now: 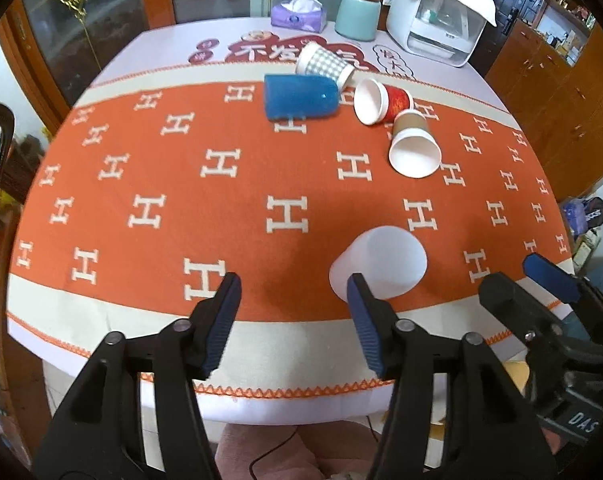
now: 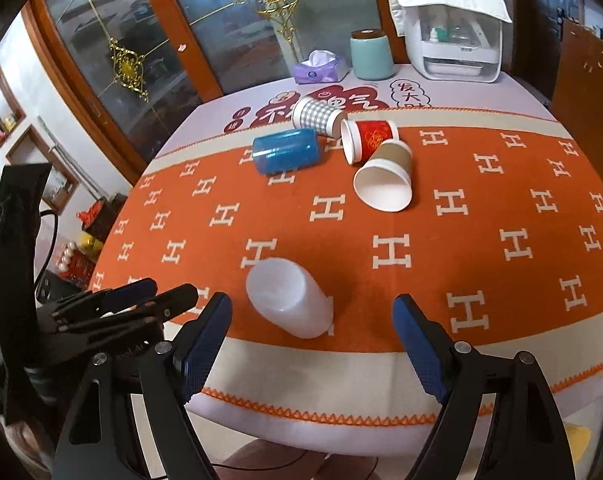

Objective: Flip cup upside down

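Left wrist view: left gripper (image 1: 295, 302) jaws apart, empty, low over near table edge. White translucent cup (image 1: 379, 265) stands upside down on orange cloth (image 1: 181, 184), behind right finger. Right gripper (image 1: 541, 276) at right.

Right wrist view: right gripper (image 2: 312, 326) jaws wide apart, empty; white translucent cup (image 2: 289, 298) between them. Far: blue cup (image 2: 286, 151), checked cup (image 2: 316, 116), red cup (image 2: 367, 139), brown cup (image 2: 386, 178), all on sides.

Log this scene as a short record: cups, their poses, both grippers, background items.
near cup: white cup, standing upside down near the table's front edge
far cups: blue cup, checked cup, red cup, brown cup, all on their sides
left gripper: open, empty
right gripper: open, empty, white cup ahead
back of table: tissue box, teal canister, white appliance
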{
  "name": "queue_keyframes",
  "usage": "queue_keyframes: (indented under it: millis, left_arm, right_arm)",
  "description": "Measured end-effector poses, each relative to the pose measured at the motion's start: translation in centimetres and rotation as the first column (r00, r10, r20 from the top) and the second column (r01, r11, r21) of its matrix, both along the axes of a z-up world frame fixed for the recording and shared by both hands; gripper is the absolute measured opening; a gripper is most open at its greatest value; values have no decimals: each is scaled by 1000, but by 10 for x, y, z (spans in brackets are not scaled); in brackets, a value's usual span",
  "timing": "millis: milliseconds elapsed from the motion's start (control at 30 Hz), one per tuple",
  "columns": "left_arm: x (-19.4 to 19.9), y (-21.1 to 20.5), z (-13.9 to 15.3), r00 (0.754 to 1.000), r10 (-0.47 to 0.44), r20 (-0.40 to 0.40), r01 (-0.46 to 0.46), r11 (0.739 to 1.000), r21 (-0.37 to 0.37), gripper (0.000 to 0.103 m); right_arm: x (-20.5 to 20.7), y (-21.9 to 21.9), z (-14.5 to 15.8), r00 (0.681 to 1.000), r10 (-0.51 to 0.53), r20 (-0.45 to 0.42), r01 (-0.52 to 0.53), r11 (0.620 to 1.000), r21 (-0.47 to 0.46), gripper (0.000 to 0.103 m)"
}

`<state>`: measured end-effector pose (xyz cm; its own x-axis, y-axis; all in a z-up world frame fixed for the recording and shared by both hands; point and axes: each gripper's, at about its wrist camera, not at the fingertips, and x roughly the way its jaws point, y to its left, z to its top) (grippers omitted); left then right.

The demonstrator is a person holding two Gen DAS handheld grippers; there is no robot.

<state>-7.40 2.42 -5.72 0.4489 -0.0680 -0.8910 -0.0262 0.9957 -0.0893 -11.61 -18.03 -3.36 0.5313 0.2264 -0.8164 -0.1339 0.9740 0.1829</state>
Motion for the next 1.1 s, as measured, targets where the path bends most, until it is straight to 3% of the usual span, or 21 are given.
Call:
queue_keyframes:
  millis: [367,1100]
  left_arm:
    - [-8,-11,29,998,1,62,-4,999,40,57]
    - [-4,-14,36,998,-2,69,-1,999,50,57]
  right_arm:
    - [-1,2,23,999,4,33,-4,1000,8,84]
    - [2,-1,30,998,-14,55,14,1000,-12,84]
